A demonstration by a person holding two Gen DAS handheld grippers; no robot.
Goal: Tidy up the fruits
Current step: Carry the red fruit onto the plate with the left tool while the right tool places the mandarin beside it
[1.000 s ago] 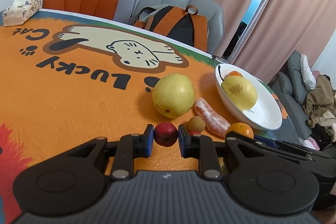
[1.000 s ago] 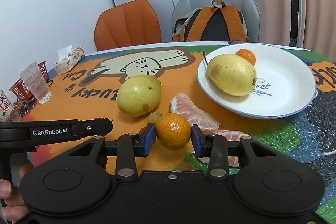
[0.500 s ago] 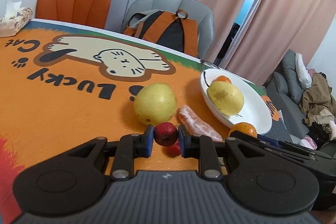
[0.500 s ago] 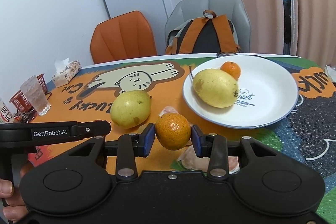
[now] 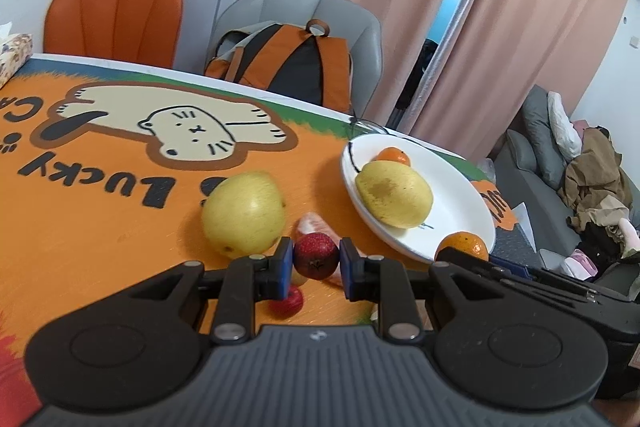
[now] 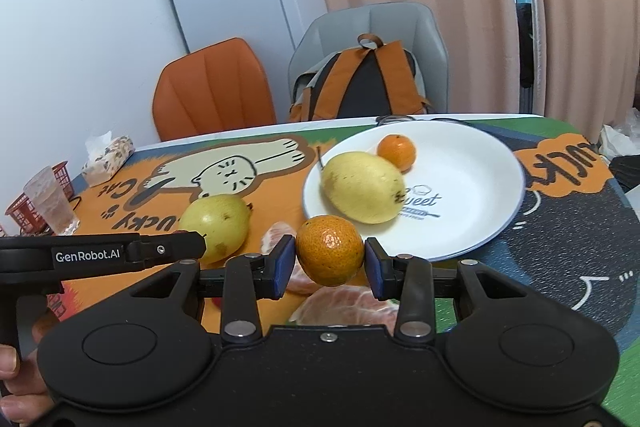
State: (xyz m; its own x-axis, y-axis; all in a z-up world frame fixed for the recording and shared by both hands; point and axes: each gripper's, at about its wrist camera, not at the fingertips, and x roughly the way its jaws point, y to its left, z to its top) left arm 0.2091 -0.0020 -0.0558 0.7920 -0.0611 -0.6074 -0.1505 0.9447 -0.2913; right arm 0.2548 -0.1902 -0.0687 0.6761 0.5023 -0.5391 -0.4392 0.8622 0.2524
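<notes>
From the left wrist, the left gripper (image 5: pixel 316 261) pinches a small red fruit (image 5: pixel 316 255), perhaps a lychee, raised off the table toward the white plate (image 5: pixel 460 203), while from the right wrist the right gripper (image 6: pixel 330 263) clamps a mandarin (image 6: pixel 330 250) just short of that plate's rim (image 6: pixel 496 227), evidently bound for it.

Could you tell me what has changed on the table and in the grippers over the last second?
Both grippers have carried their fruit towards the plate: it and the pears look nearer in both views. The left gripper stays shut on the red fruit, the right gripper on the mandarin. The pear and small mandarin on the plate, and the pear on the table, have not moved.
</notes>
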